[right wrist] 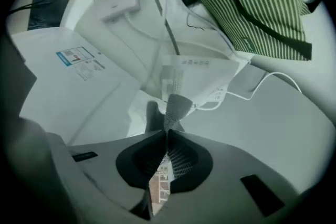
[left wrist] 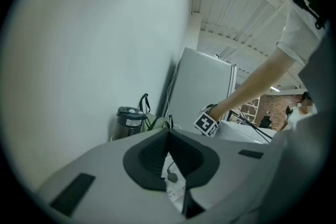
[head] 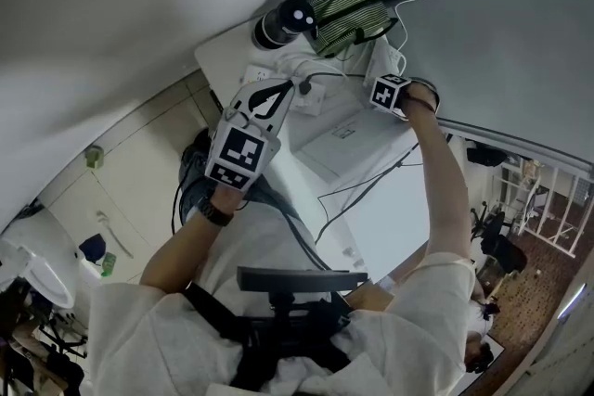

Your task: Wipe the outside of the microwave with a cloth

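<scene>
The cloth [right wrist: 210, 81] is being clamped at 1 corner by the right gripper [right wrist: 169, 131], lying on the microwave [right wrist: 58, 86] top at 12 o'clock from the jaws. The left gripper [left wrist: 169, 134] is being held with jaws together, empty. Wiping is seemingly just being started; a flat drag across the top is called for next.

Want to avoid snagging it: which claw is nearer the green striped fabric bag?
Right. The right claw is close beside the green striped fabric bag; the left claw sits farther back.
</scene>
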The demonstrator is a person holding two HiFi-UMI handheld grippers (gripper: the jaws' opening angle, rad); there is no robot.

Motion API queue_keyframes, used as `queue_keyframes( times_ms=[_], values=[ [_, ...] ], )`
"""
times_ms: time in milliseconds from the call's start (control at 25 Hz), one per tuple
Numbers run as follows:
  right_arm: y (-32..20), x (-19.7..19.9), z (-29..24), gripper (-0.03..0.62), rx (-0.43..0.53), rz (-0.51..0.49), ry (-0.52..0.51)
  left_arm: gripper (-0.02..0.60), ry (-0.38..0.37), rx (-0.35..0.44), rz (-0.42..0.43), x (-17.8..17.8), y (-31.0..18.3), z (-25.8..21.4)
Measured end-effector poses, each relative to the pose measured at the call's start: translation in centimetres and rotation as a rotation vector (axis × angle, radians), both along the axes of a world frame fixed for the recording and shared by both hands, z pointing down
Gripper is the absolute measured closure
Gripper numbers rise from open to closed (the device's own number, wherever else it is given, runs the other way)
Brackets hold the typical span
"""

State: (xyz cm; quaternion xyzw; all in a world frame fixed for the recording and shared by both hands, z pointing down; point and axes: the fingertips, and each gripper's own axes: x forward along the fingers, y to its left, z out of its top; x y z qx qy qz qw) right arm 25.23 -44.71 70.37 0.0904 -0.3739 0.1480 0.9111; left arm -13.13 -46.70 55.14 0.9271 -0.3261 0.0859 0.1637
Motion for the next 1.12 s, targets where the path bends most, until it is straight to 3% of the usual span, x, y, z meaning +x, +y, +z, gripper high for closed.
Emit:
queue_keyframes(
  times_ms=[80,160,280,440,600,720,840,960,1040,1120],
  values=[
    [0.0,-0.1,0.3,0.579,-0.022,-0.012,0.005,0.549,0.001,-0.007,-0.015,-0.3,0.1,0.2],
    [1.4,-1.6,2.1,0.579,-0.104,-0.034,-0.034,0.549,0.001,-0.008,-0.023,-0.7,0.3,0.2],
    [4.2,-6.2,5.2,0.579,-0.214,-0.035,-0.152,0.549,-0.01,-0.005,-0.034,-1.7,0.5,0.4],
    [9.6,-15.5,7.2,0.579,-0.322,-0.03,-0.363,0.549,-0.028,-0.011,-0.026,-3.2,1.0,1.1],
    [16.3,-28.7,3.4,0.579,-0.387,-0.002,-0.644,0.549,-0.021,0.003,0.014,-3.4,2.0,0.1],
    [18.1,-38.4,-2.5,0.579,-0.28,0.048,-0.923,0.549,-0.01,0.035,0.109,-1.8,3.2,-1.3],
    [21.2,-40.9,-8.7,0.579,-0.145,0.167,-1.081,0.549,0.009,0.066,0.207,1.3,5.0,-2.6],
    [24.1,-36.6,-13.9,0.579,0.136,0.305,-1.116,0.549,0.026,0.11,0.375,7.1,9.0,-4.7],
    [26.8,-30.6,-17.7,0.579,0.354,0.441,-1.07,0.549,0.037,0.144,0.524,11.8,12.9,-6.7],
    [31.1,-22.2,-21.5,0.579,0.522,0.561,-0.984,0.549,0.057,0.156,0.622,16.4,16.8,-9.1]
  ],
)
